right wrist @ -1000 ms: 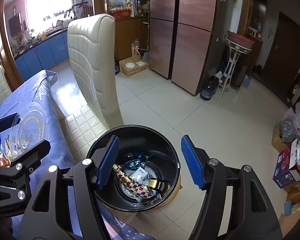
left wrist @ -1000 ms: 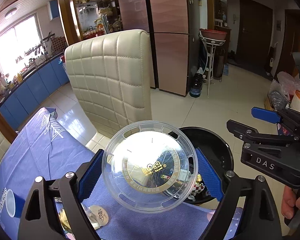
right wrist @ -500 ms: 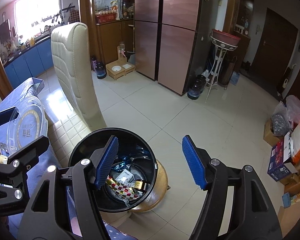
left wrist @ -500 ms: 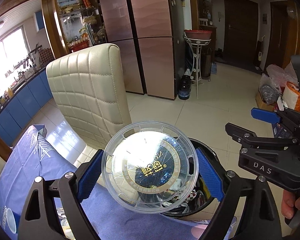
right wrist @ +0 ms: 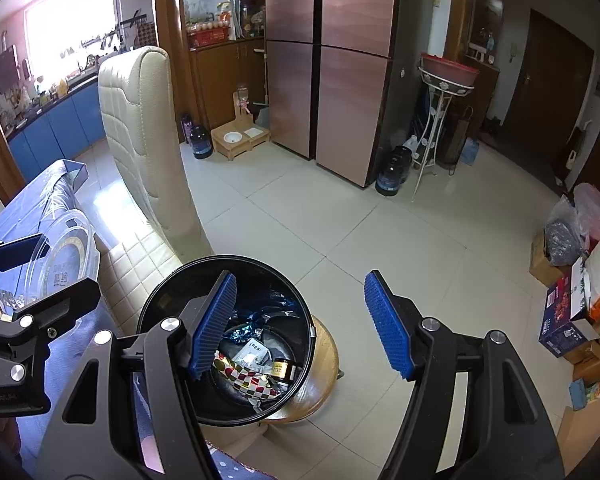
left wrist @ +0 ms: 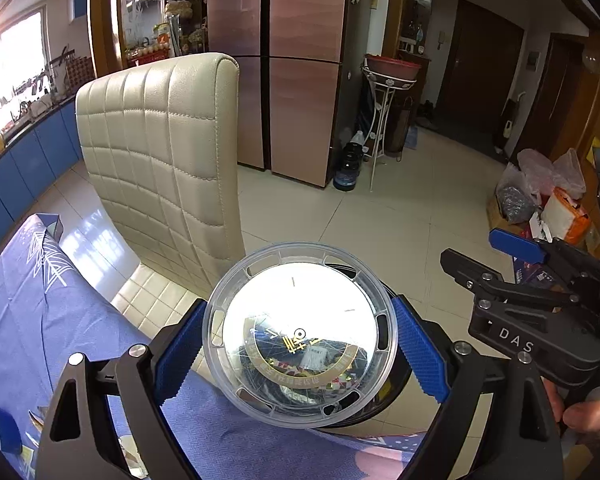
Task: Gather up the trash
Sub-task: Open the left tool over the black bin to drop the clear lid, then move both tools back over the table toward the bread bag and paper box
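Left tool (left wrist: 300,354): clamped across a clear round plastic lid (left wrist: 300,334), blue pads (left wrist: 178,354) pressed to its rim on both sides, lid tilted face-up toward the camera. Held over the near edge of the bench, above the rim of the black trash bin (right wrist: 168,300), not yet released. Right tool (right wrist: 300,324): jaws wide apart, nothing between them, hovering above the bin's mouth.

Already in the bin: a red-and-white checked wrapper (right wrist: 248,380), a crumpled blue foil piece (right wrist: 268,308), a small white packet (right wrist: 250,354) and a little dark jar with a gold band (right wrist: 281,368). So well under way, judging by that pile. Bin perched on a round wooden stool (right wrist: 324,364) beside the cream quilted chair (left wrist: 160,152).

Left to do, apparently: drop the lid in, then clear the scraps lying on the blue tablecloth (left wrist: 32,300) at the bench's lower left, including what looks like foil wrappers (right wrist: 10,300), too cut off to name surely.
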{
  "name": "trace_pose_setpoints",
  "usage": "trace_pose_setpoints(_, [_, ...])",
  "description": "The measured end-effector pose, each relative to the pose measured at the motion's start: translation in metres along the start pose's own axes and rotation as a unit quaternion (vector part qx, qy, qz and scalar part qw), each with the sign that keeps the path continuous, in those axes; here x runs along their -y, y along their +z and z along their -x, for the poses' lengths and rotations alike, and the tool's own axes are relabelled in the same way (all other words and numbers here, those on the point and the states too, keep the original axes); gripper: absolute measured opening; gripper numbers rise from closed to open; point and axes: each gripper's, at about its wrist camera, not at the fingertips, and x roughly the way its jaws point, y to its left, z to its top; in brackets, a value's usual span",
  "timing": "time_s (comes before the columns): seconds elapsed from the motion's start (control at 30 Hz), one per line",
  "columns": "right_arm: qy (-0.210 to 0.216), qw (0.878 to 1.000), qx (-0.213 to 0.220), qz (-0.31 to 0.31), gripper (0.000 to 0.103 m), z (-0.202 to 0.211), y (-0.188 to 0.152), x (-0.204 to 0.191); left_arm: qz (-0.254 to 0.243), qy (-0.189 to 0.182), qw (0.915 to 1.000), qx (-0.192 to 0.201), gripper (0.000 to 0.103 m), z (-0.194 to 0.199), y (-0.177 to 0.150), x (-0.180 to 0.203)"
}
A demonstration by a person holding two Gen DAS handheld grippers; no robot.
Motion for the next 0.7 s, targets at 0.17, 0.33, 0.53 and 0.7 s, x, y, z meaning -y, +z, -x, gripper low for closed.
trace_pose_setpoints(0.17, [-0.001, 1.0, 0.0, -0.003, 0.068, -0.0006, -0.0004, 0.0013, -0.011, -0.009, 0.9999, 0.001, 0.087, -0.0011, -0.0025, 0.0038])
trace_pose_setpoints(0.33, [-0.003, 1.0, -0.001, -0.007, 0.068, -0.0013, -0.002, 0.0044, -0.013, -0.009, 0.9999, 0.0, 0.087, -0.0035, -0.0041, 0.0049])
trace_pose_setpoints(0.53, [-0.003, 1.0, -0.005, -0.009, 0.068, -0.0031, -0.0037, 0.004, -0.02, -0.005, 0.9998, -0.003, 0.088, -0.006, -0.0055, 0.0081])
trace_pose_setpoints(0.7, [0.005, 1.0, -0.008, -0.009, 0.078, -0.0035, -0.0036, 0.0013, -0.01, 0.002, 0.9999, -0.005, 0.088, -0.0059, -0.0082, 0.0045])
